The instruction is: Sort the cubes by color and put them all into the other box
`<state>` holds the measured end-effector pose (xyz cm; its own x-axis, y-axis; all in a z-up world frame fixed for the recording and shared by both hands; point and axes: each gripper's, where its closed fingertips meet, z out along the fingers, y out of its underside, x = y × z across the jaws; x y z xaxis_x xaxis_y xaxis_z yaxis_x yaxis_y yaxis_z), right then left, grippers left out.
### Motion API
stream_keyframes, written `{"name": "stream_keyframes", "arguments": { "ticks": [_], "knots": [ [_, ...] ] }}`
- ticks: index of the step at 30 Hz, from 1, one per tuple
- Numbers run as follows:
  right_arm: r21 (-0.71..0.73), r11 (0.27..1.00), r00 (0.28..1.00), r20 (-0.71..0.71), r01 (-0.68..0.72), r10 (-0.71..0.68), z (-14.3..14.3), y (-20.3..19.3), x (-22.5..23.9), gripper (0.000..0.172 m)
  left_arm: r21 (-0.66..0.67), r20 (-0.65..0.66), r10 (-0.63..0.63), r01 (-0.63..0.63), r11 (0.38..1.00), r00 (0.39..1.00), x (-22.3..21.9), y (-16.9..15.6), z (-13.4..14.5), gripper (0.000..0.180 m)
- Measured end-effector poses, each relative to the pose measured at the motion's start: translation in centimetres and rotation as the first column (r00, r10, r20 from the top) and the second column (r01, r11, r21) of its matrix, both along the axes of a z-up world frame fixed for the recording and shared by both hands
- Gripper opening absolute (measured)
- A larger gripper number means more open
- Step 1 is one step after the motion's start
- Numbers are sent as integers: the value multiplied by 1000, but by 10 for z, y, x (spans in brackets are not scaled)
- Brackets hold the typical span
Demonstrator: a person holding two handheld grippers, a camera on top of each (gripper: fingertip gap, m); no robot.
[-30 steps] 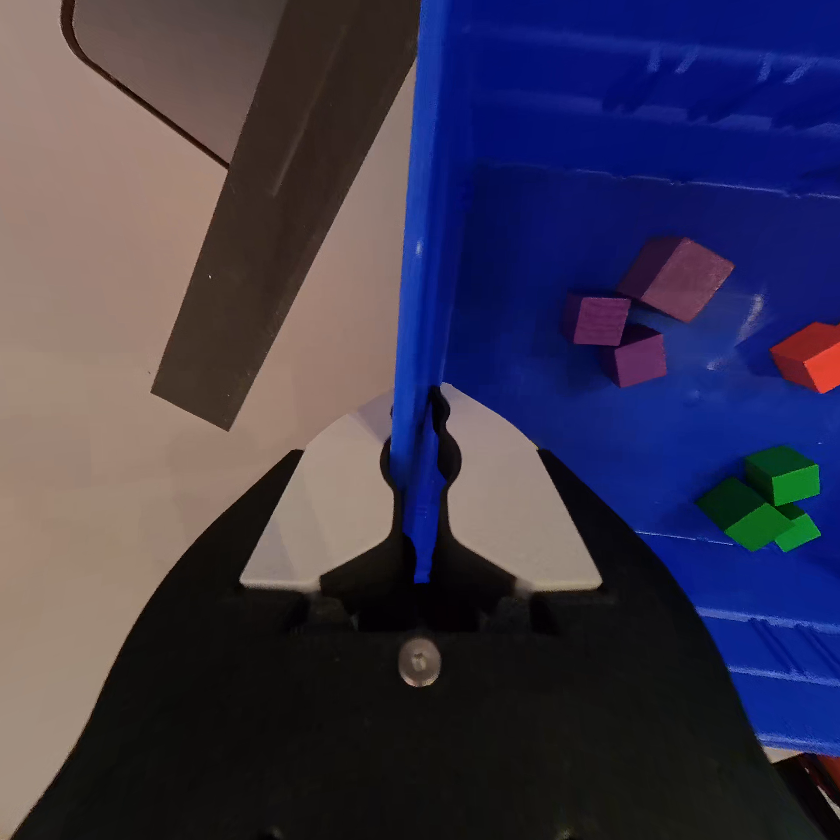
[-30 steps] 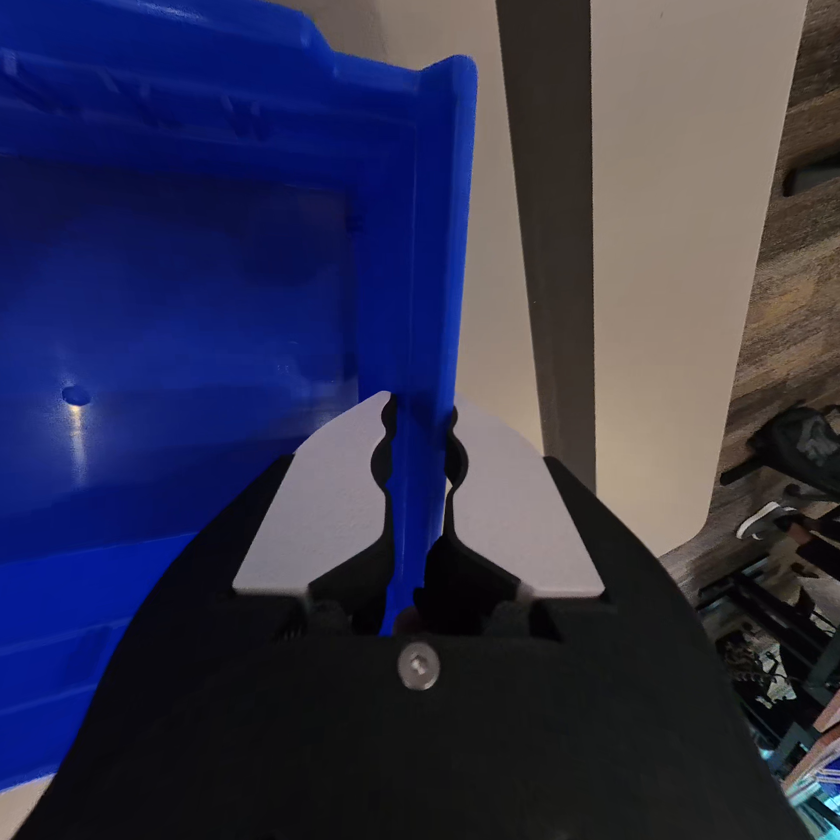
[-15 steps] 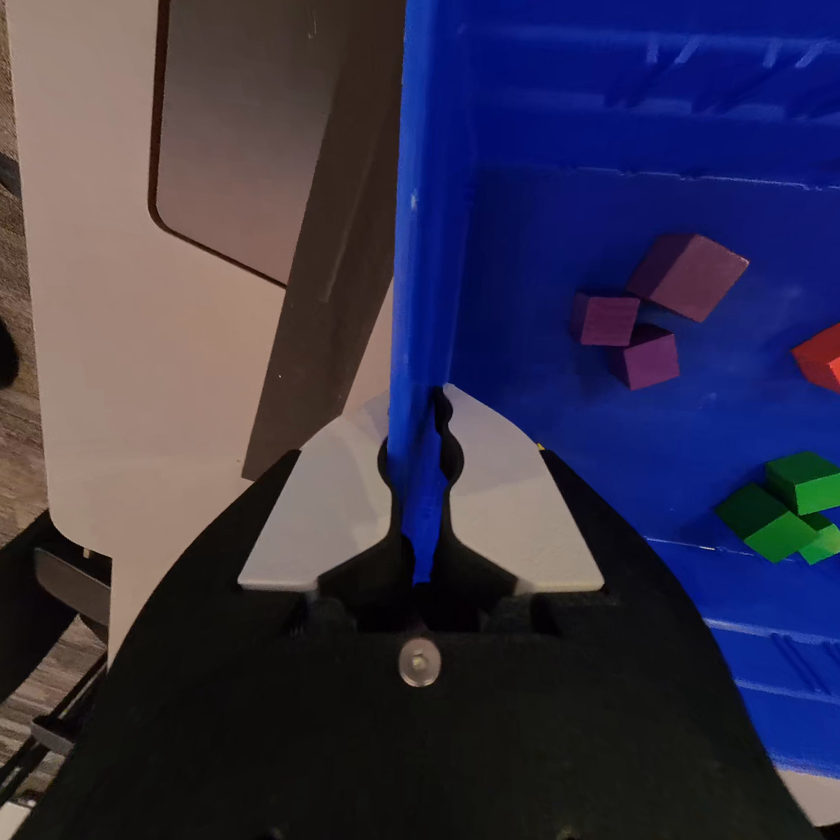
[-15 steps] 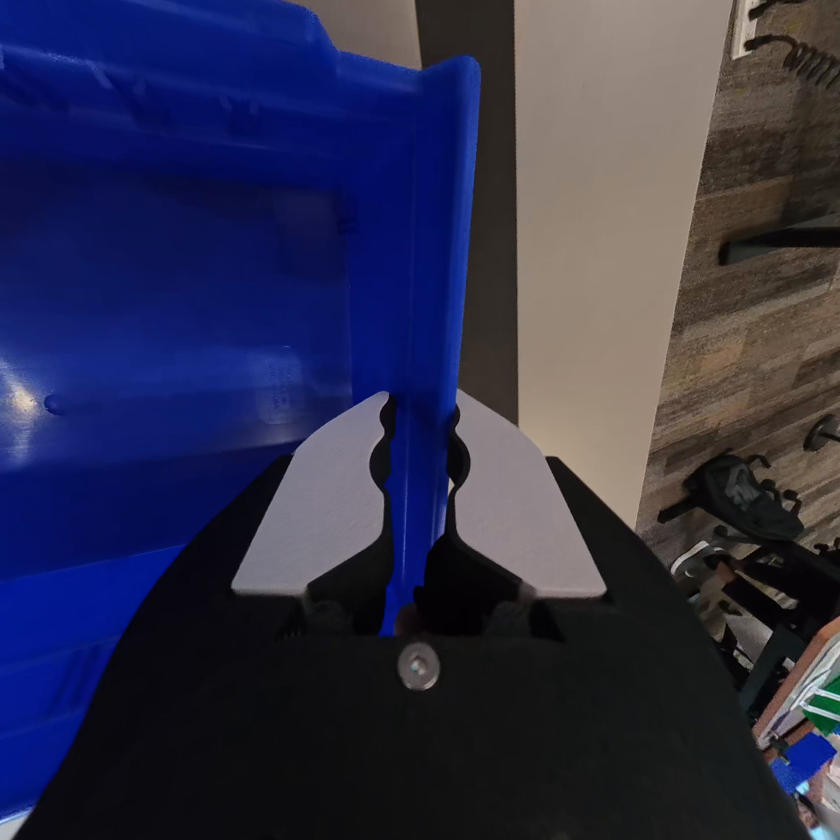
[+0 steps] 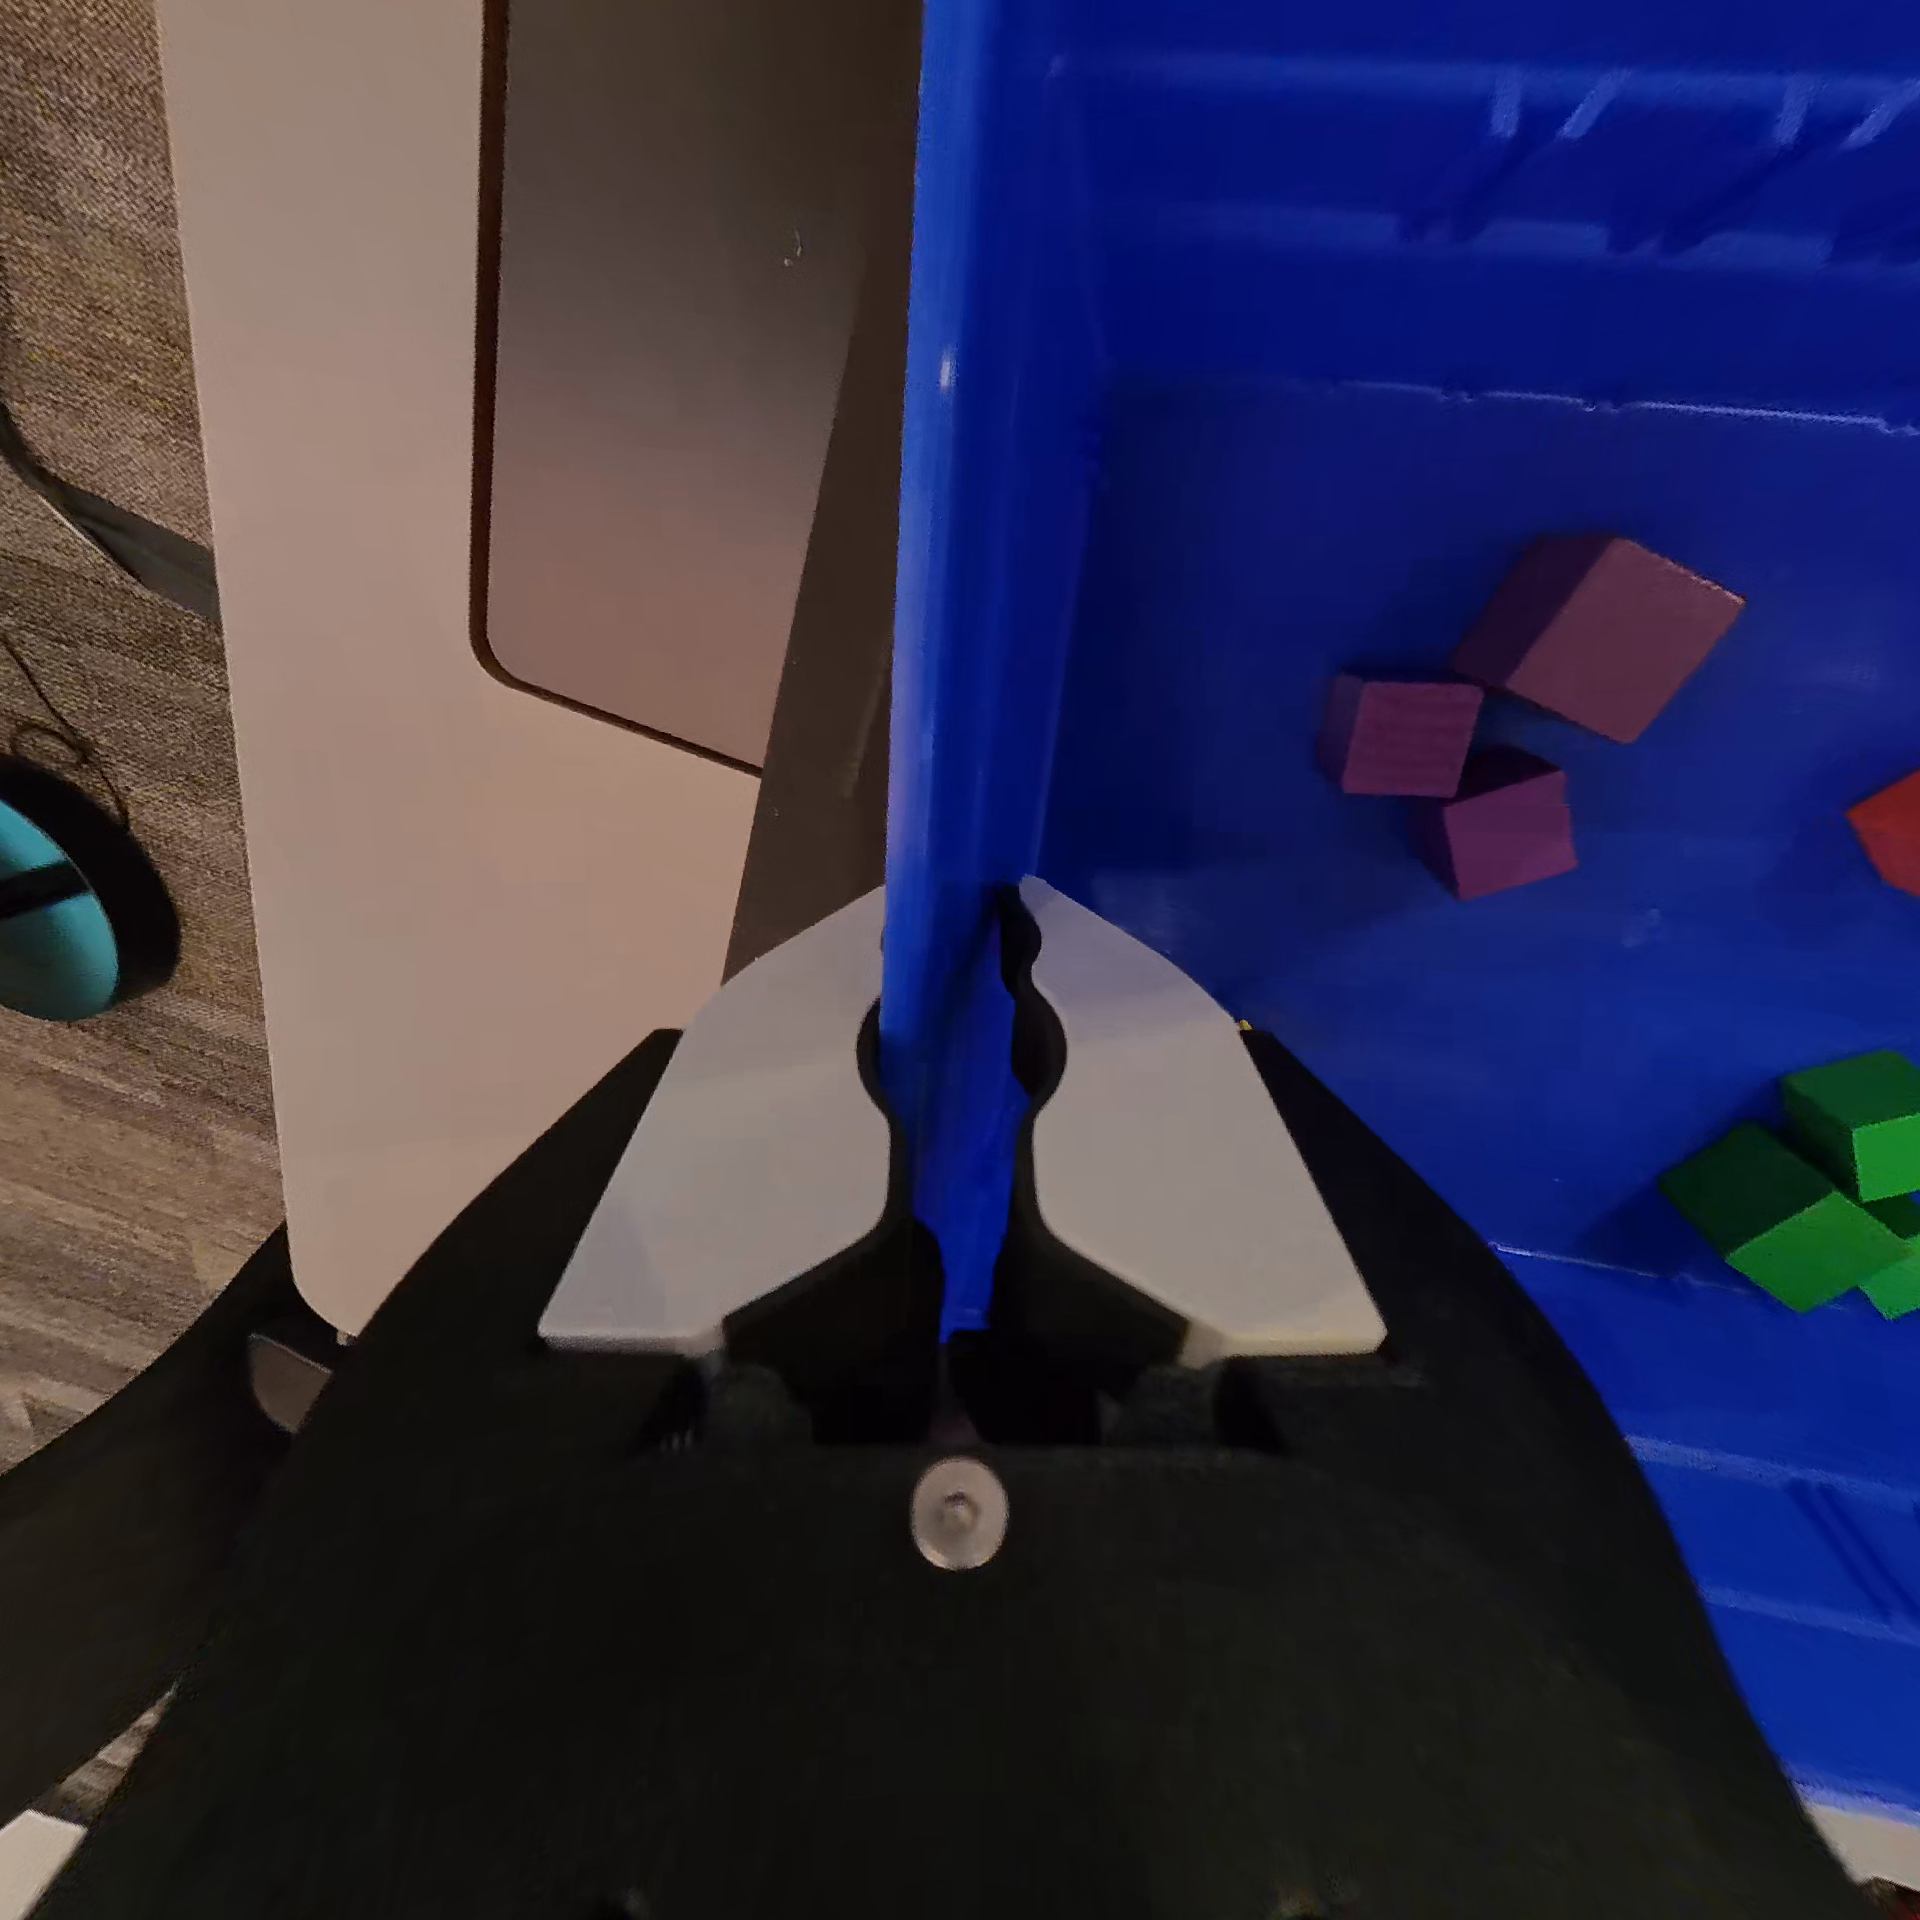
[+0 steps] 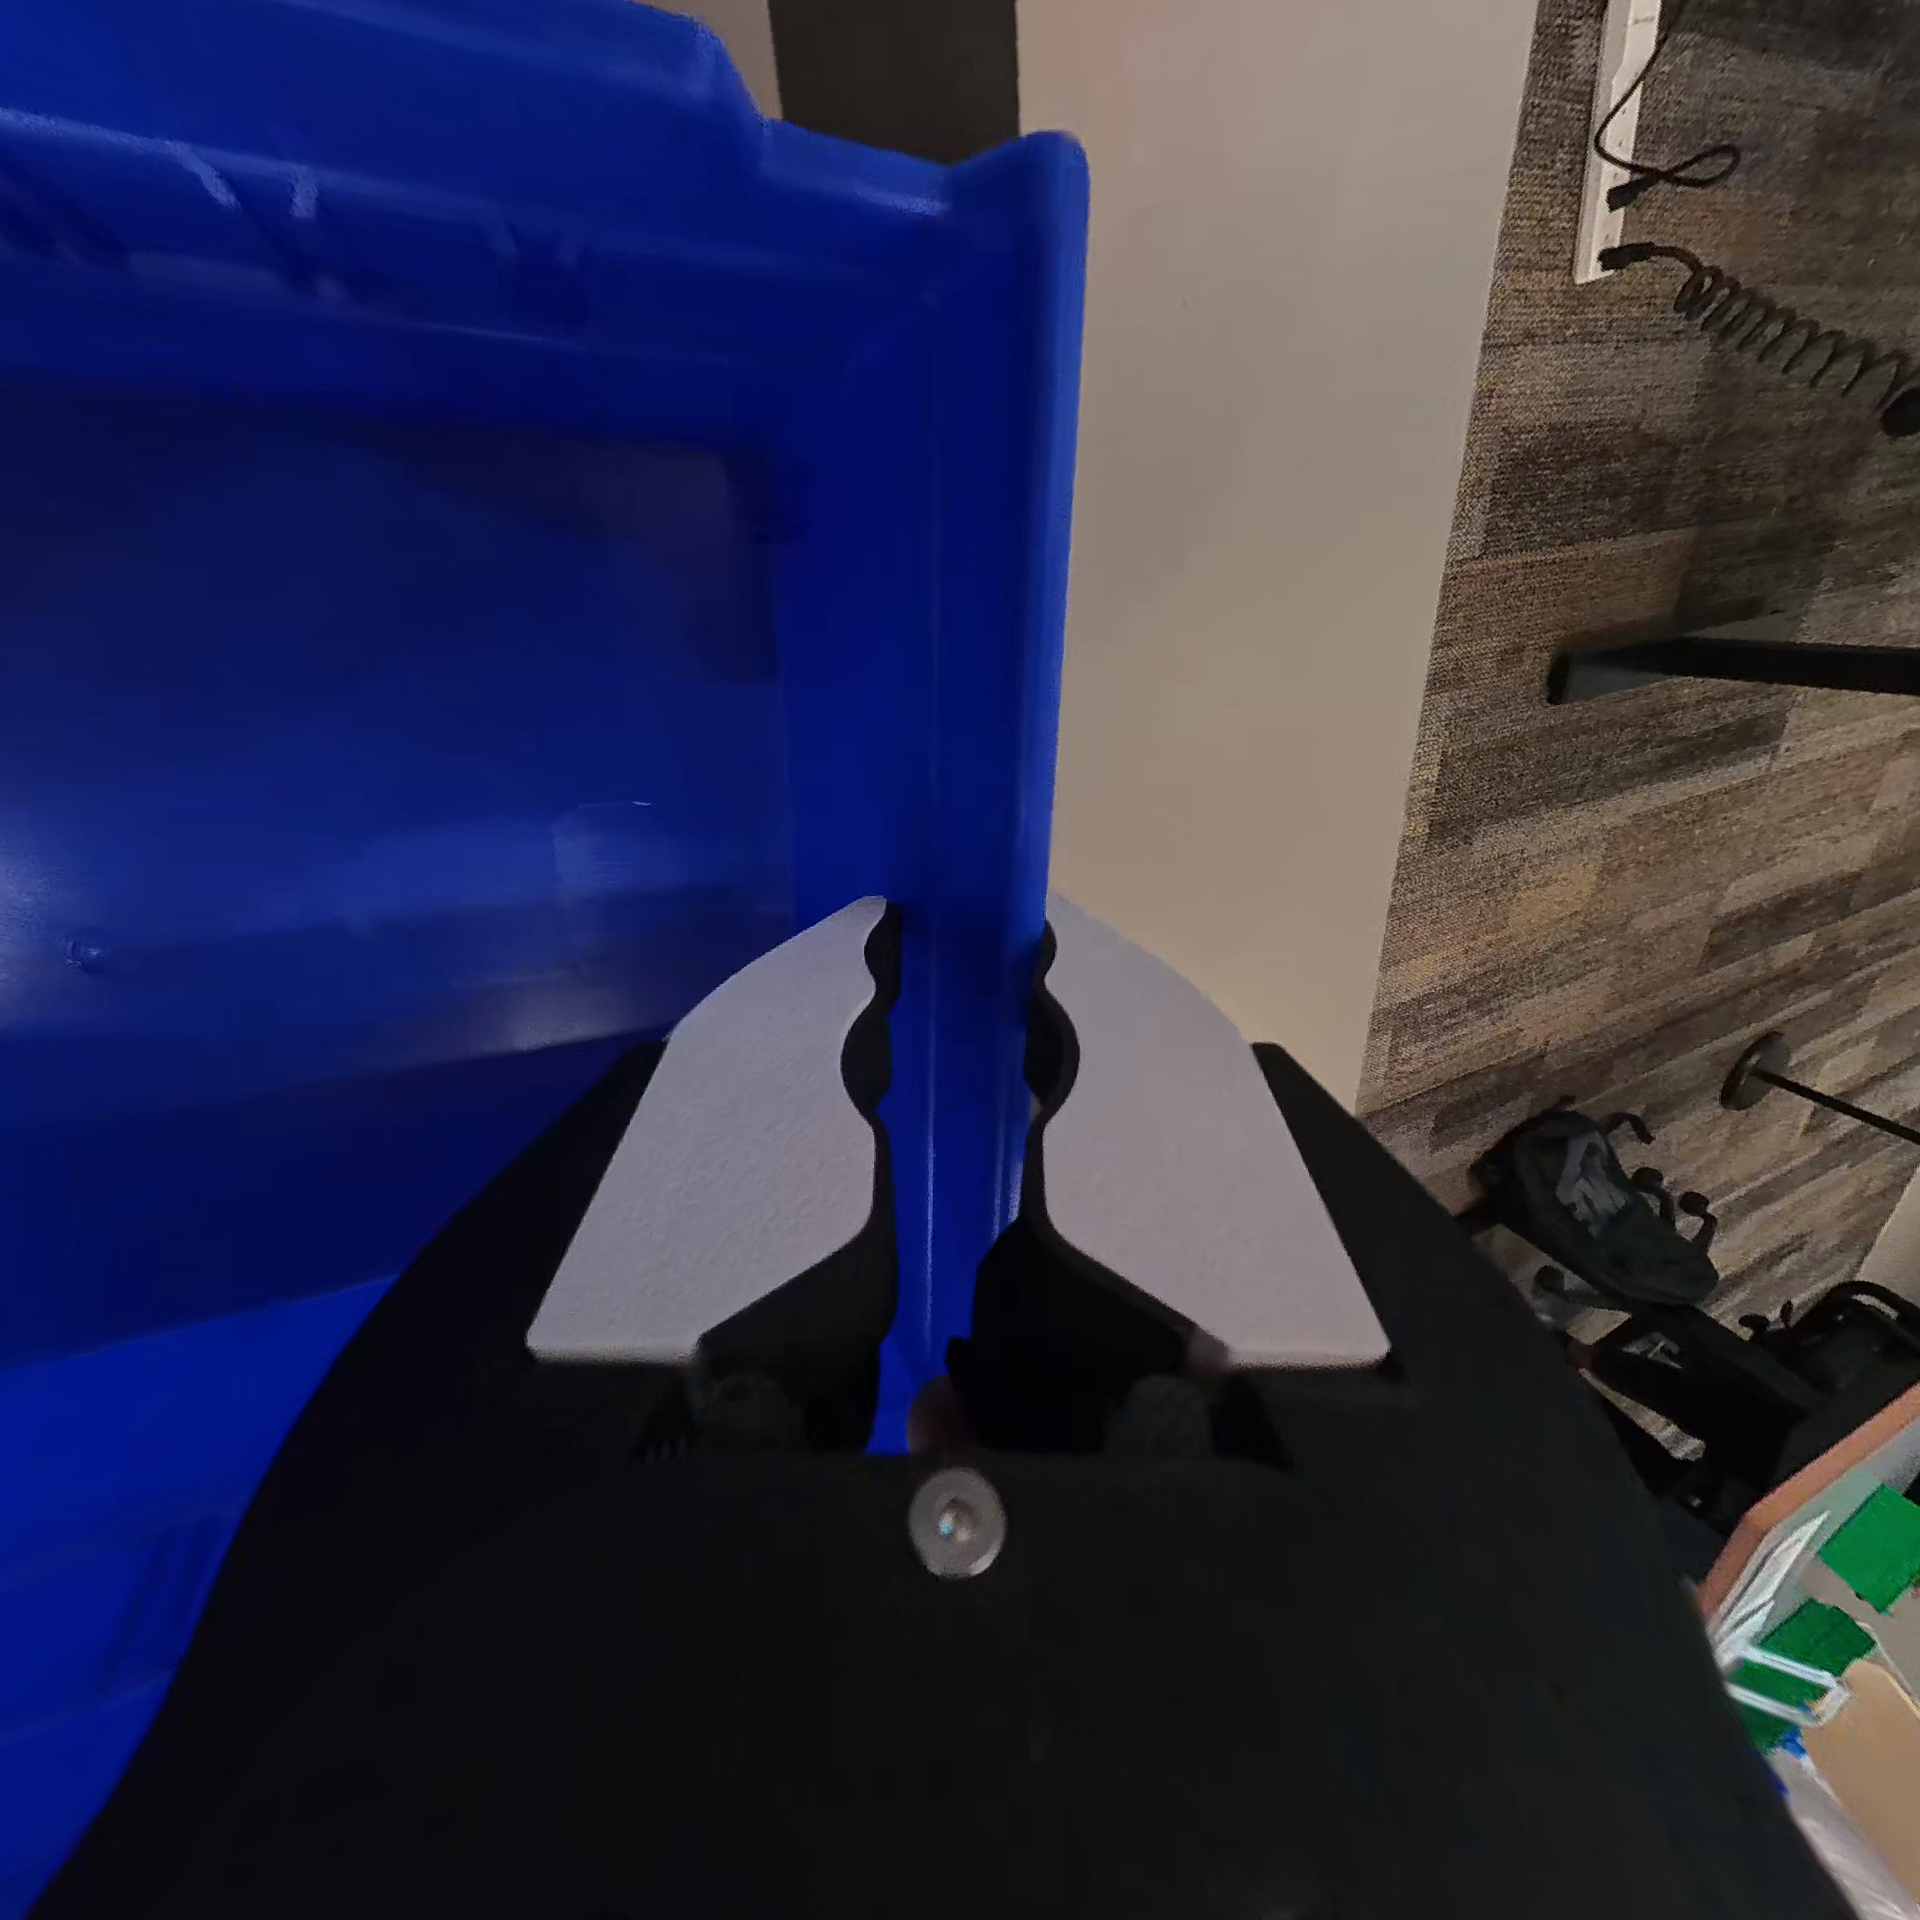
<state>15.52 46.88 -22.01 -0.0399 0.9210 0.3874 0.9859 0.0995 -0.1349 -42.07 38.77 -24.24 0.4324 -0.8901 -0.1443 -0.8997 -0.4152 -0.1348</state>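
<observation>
- The left gripper (image 5: 951, 997) is clamped on the blue box (image 5: 1351, 364)'s side wall, a pad on each face.
- To its right, inside the box, lie three purple cubes (image 5: 1496, 727), a group of green cubes (image 5: 1818, 1174) nearer, and a red cube (image 5: 1896, 842) at the frame edge.
- The right gripper (image 6: 961, 997) grips the opposite wall (image 6: 987, 623), box interior to its left.
- A white table (image 6: 1247, 520) lies beyond, to its right.

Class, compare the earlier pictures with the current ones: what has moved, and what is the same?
The blue box, carried by both claws, has travelled outward: the table edge and floor now show beside it in both views. Nothing was grasped or released. The left claw and right claw stay clamped on opposite walls, and the purple cubes, green cubes and red cube keep their places inside.
</observation>
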Motion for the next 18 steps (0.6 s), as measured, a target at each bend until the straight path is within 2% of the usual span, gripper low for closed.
{"name": "stream_keyframes", "arguments": {
  "ticks": [11,18],
  "knots": [
    [24,997,997,-18,-76,76,0,21,-9,23,21,-7,-58,58,998,998,1,17,0,18],
    [30,997,997,-11,-75,75,0,21,-10,24,13,-3,-74,74,997,997,2,22,0,17]
  ]
}}
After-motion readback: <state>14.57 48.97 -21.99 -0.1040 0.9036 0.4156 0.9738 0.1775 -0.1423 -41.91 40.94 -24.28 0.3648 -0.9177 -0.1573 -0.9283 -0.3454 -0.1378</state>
